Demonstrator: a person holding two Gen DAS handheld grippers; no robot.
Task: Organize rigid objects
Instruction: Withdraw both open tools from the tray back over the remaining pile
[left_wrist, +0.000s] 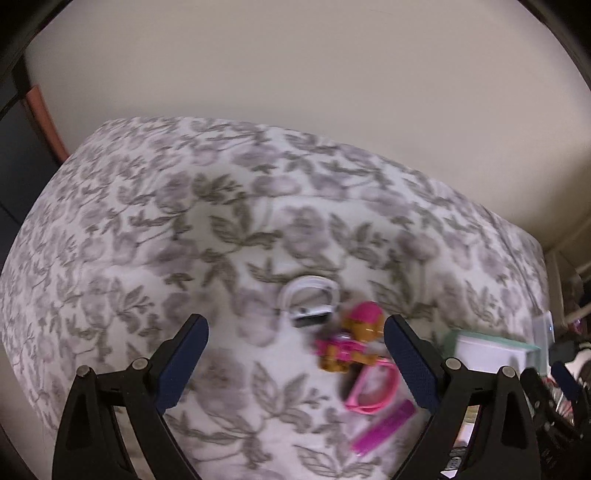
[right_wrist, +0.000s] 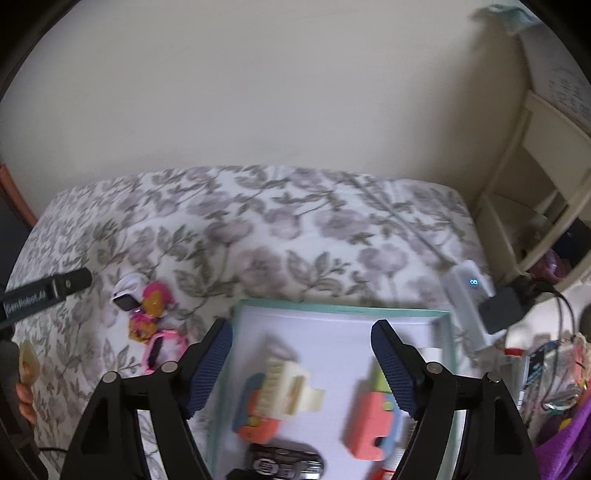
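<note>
While both spread wide, the left hand-held gripper (left_wrist: 295, 336) hovers over seemingly a smartwatch (left_wrist: 310, 301), the right hand-held gripper (right_wrist: 301, 343) over the tray (right_wrist: 343, 308).

A bed (right_wrist: 258, 229) with a grey-and-white floral cover fills the lower part of both views, pushed against a plain cream wall (right_wrist: 258, 92). To the right stands a cream shelf unit (right_wrist: 535, 177) under soft, even light.

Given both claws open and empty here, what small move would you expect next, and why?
Probably the left claw eases forward and right onto the pink puppy figure. It hangs open just short of the figure, which lies loose on the floral bedspread, while other toys already sit in the teal-rimmed box.
</note>
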